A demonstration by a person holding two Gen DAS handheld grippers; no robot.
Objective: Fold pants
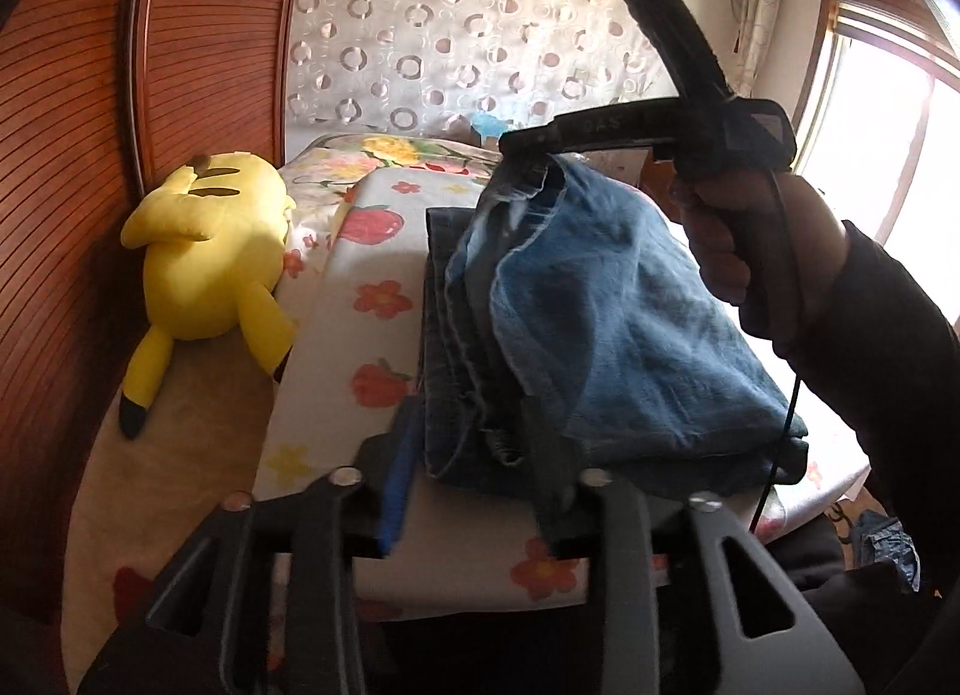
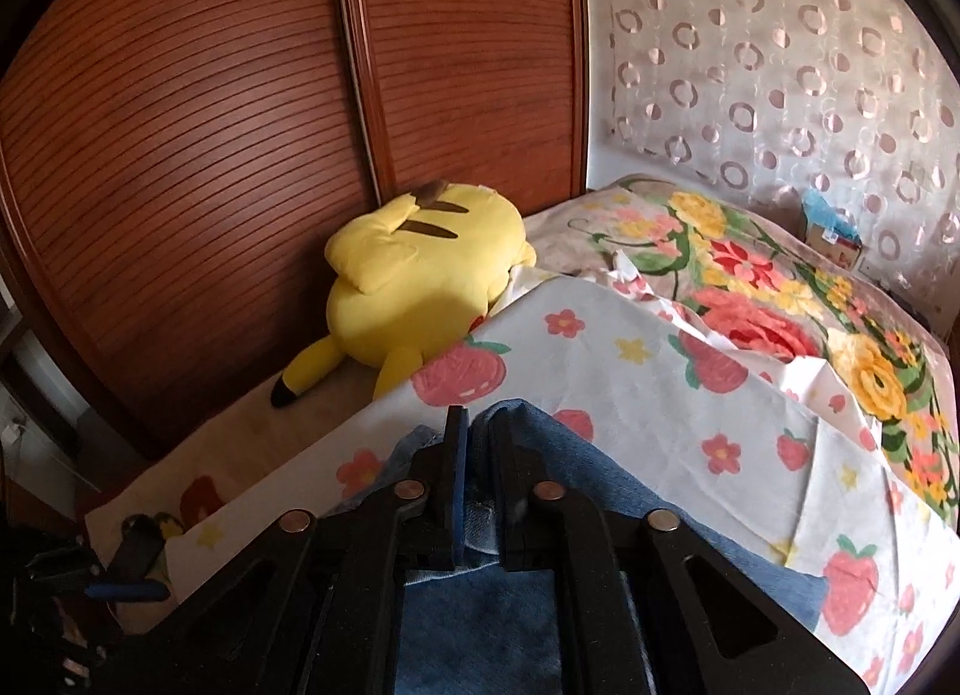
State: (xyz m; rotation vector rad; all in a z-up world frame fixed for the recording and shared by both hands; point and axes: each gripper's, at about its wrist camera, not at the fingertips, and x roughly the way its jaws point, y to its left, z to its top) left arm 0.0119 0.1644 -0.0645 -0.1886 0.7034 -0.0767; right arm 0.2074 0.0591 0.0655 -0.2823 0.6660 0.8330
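Blue denim pants [image 1: 600, 305] lie folded in a thick stack on a strawberry-print sheet [image 1: 372, 299]. My left gripper [image 1: 471, 425] is open at the stack's near edge. Its blue-padded finger stands clear to the left, and the other finger rests against the denim. A hand holds my right gripper [image 1: 522, 143] over the far end of the stack, where a fold of denim hangs from its tip. In the right wrist view my right gripper [image 2: 483, 437] is shut on the pants [image 2: 480, 605], with denim filling the narrow gap between its fingers.
A yellow plush toy [image 1: 204, 251] [image 2: 414, 299] lies left of the sheet against slatted wooden wardrobe doors [image 2: 210, 125]. A floral quilt [image 2: 780, 305] covers the far part of the bed, with a small box [image 2: 831, 233] behind it. Another denim piece [image 1: 888, 545] lies low on the right.
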